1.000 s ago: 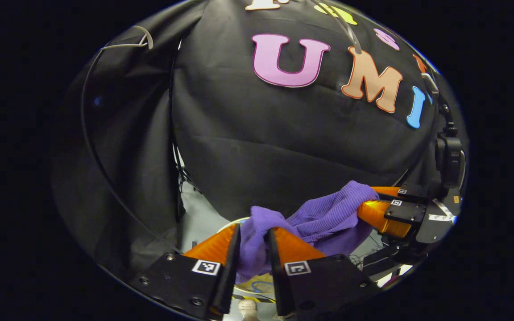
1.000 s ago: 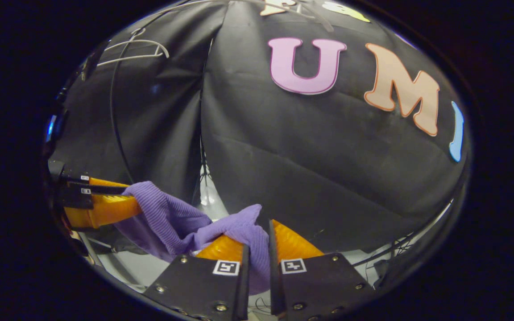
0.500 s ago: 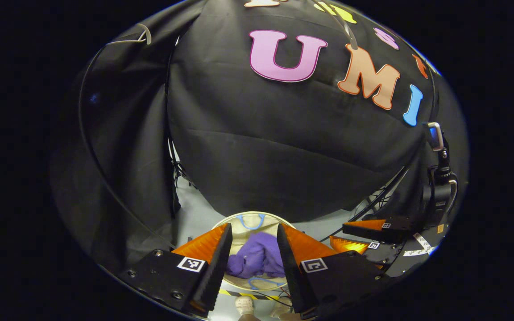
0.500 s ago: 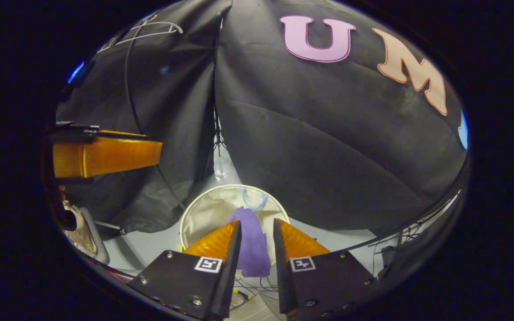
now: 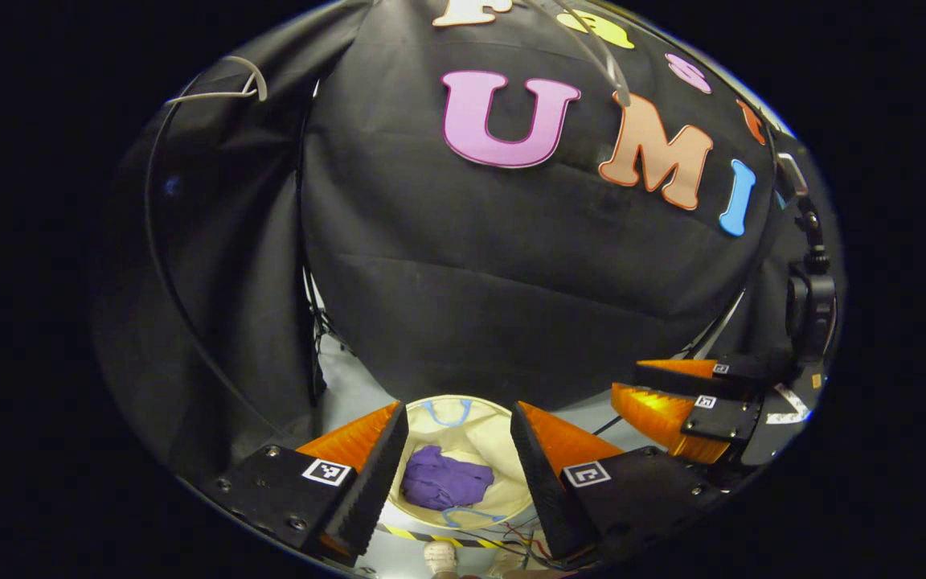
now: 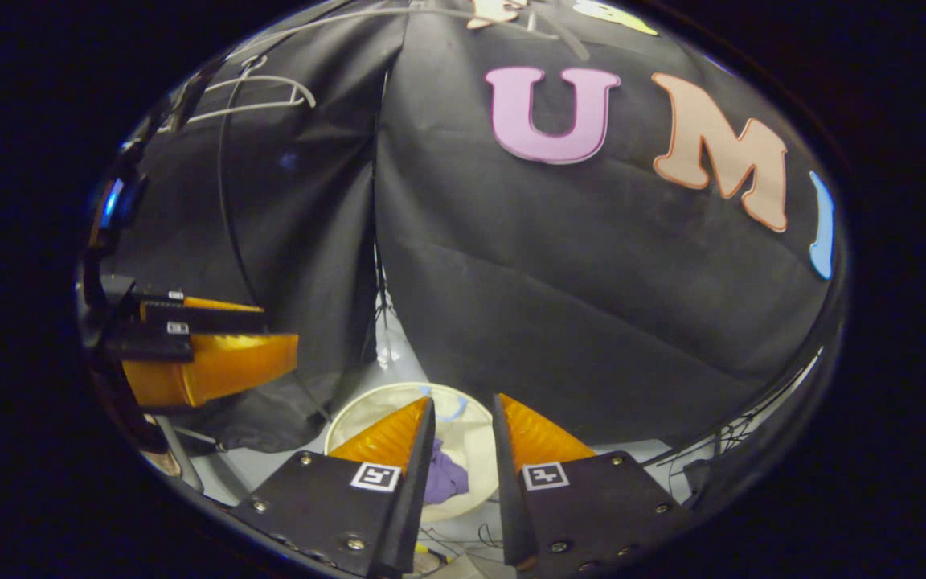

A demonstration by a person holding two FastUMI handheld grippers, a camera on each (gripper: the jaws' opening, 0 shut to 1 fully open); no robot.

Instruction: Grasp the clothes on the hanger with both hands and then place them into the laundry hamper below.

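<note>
The crumpled purple knit garment (image 5: 447, 480) lies inside the round cream fabric laundry hamper (image 5: 495, 430). The left tool (image 5: 458, 473) and right tool (image 6: 456, 462) stand open and empty above it; placement appears complete.

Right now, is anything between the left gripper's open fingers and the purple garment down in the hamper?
No. In the left gripper view, the left gripper hangs open above the hamper, with the purple garment inside; that stretch looks bare.

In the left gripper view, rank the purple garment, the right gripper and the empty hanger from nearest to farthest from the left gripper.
1. purple garment: straight ahead between the left gripper fingers, down in the laundry hamper.
2. right gripper: off to the right edge.
3. empty hanger: high at upper left.
</note>
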